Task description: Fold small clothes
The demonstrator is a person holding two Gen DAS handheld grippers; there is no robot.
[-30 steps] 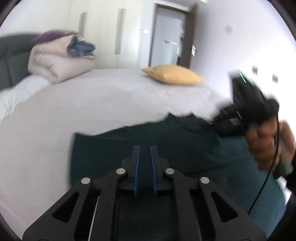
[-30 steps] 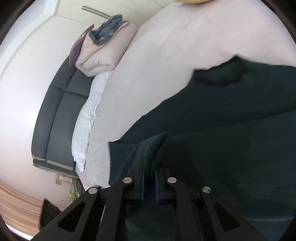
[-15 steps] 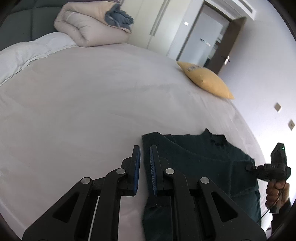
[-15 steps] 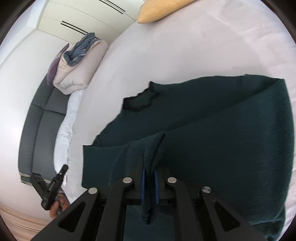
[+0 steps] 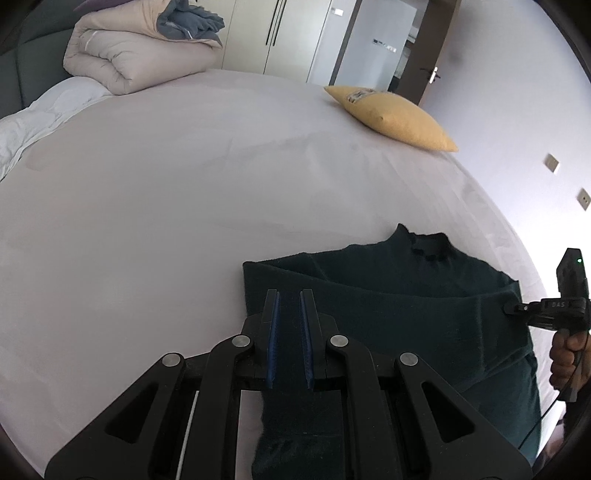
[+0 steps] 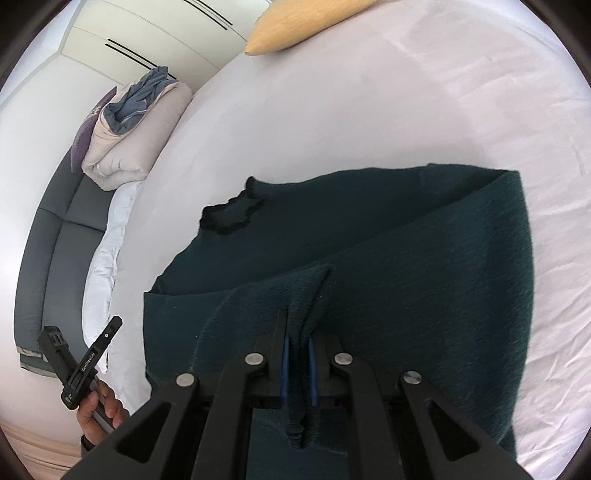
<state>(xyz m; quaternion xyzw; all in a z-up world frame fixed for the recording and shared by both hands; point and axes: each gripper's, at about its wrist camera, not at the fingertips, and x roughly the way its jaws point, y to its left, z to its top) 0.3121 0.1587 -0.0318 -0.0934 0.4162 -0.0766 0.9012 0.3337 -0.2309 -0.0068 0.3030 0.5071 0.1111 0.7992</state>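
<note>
A dark green sweater (image 5: pixel 406 295) lies flat on the white bed sheet (image 5: pixel 184 203), collar (image 5: pixel 428 245) at the far side. A band of its fabric is folded across the body. My right gripper (image 6: pixel 299 325) is shut on a pinched ridge of that fabric, over the sweater (image 6: pixel 406 258). In the left wrist view the right gripper (image 5: pixel 509 307) meets the sweater's right edge. My left gripper (image 5: pixel 289 293) is shut with nothing in it, above the sweater's left edge. The right wrist view shows the left gripper (image 6: pixel 116 320) just left of the sweater, apart from it.
A yellow pillow (image 5: pixel 395 118) lies at the far right of the bed. A folded beige duvet (image 5: pixel 136 51) with grey cloth on top sits at the far left by a dark grey headboard (image 6: pixel 55 258). Wardrobe doors (image 5: pixel 288 33) stand behind.
My left gripper has slid left, from over the sweater's middle to its left edge. My right gripper has drawn back to the right with the pinched fabric, and the sweater now lies flatter.
</note>
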